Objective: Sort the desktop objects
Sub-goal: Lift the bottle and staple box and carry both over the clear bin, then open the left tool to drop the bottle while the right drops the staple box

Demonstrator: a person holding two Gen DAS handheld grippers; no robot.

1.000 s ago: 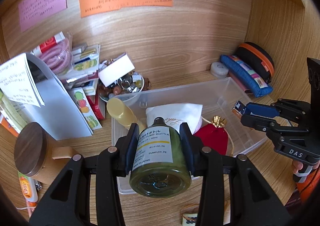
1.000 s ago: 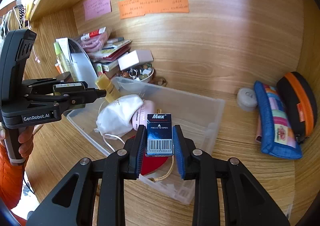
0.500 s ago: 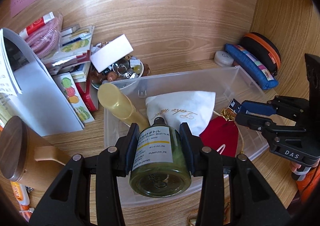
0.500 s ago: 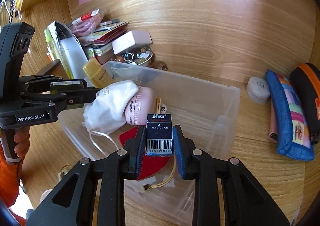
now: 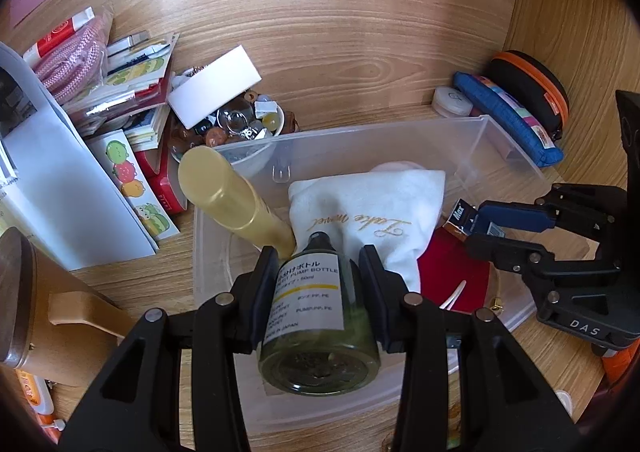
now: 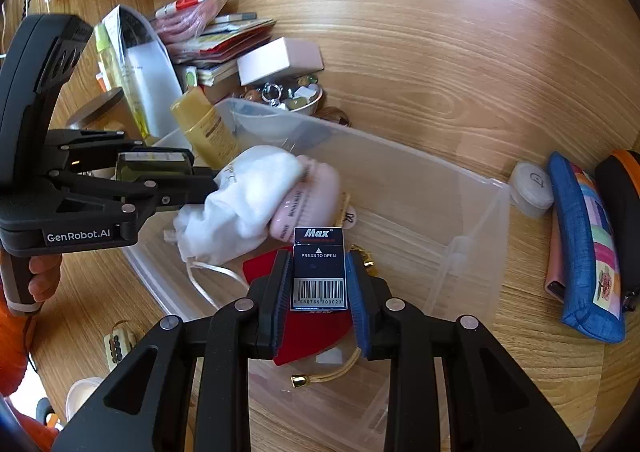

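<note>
Wooden desk | left tongs (image 5: 318, 284) clenching green pump bottle (image 5: 316, 316) | right tongs (image 6: 319, 292) clenching Max box (image 6: 319, 266) over clear bin (image 6: 460, 219)

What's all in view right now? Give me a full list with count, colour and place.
Storage bin: 1, clear, desk centre.
Pump bottle: 1, green, in left gripper over bin.
Max box: 1, dark blue, in right gripper over bin.
Drawstring pouch: 1, white, inside bin.
Red pouch: 1, inside bin.
Pink brush: 1, inside bin beside white pouch.
Yellow bottle: 1, leaning at bin's left end.
Trinket bowl: 1, white, behind bin.
Pencil case: 1, blue, right of bin.
Left gripper: 1, black.
Right gripper: 1, black.
</note>
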